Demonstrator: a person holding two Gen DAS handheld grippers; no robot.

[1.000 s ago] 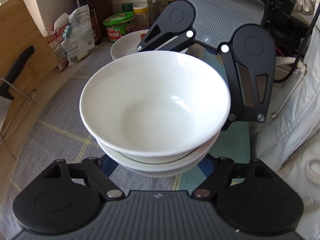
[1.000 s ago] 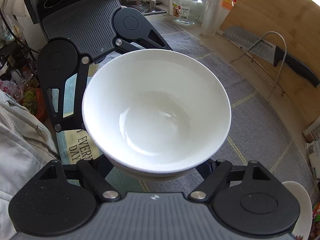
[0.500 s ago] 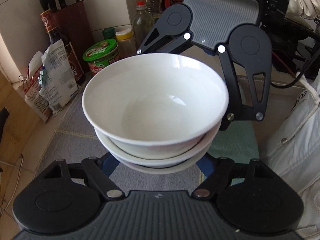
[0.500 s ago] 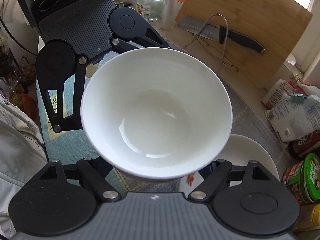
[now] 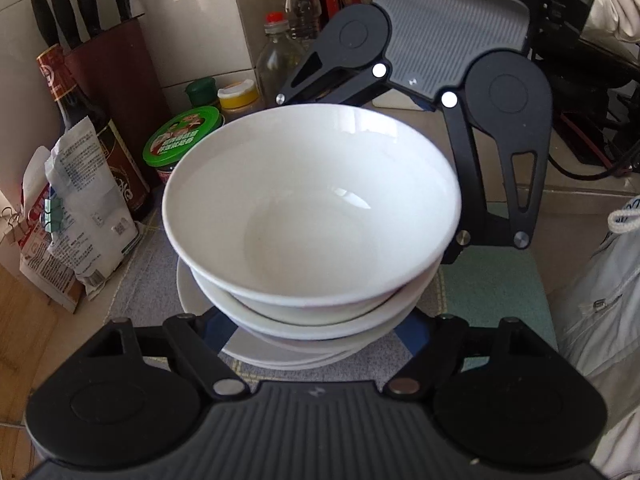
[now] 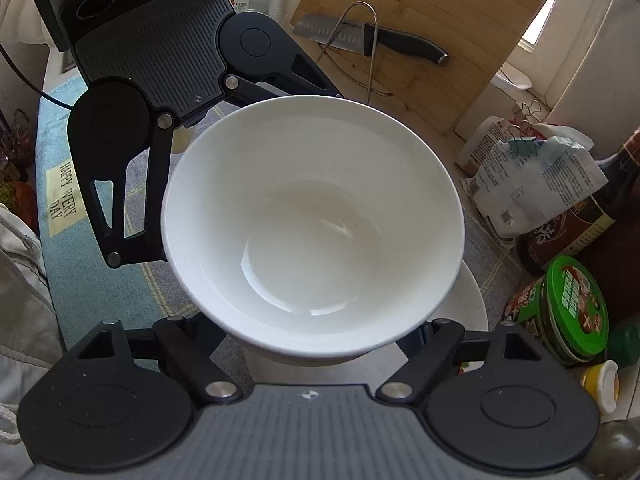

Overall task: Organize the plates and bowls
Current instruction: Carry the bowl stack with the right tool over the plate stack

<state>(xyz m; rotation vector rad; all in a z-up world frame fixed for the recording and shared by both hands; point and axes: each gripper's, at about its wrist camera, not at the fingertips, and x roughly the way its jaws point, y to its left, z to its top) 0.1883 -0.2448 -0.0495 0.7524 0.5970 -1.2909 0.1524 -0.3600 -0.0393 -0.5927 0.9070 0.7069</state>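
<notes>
Stack: nested glossy white ceramic bowls, carried between both tools above a white plate stack on the grey woven mat.
Left gripper: spread wide under the stack's near side; fingertips hidden, so contact cannot be told.
Right gripper: likewise spread wide at the opposite side, tips hidden.
Key relation: plates lie directly below, peeking out at 8 o'clock in the left view and 4 o'clock in the right.
Nearer: neither; both look equally close.
Next, likely: lower straight down, keeping level.
</notes>
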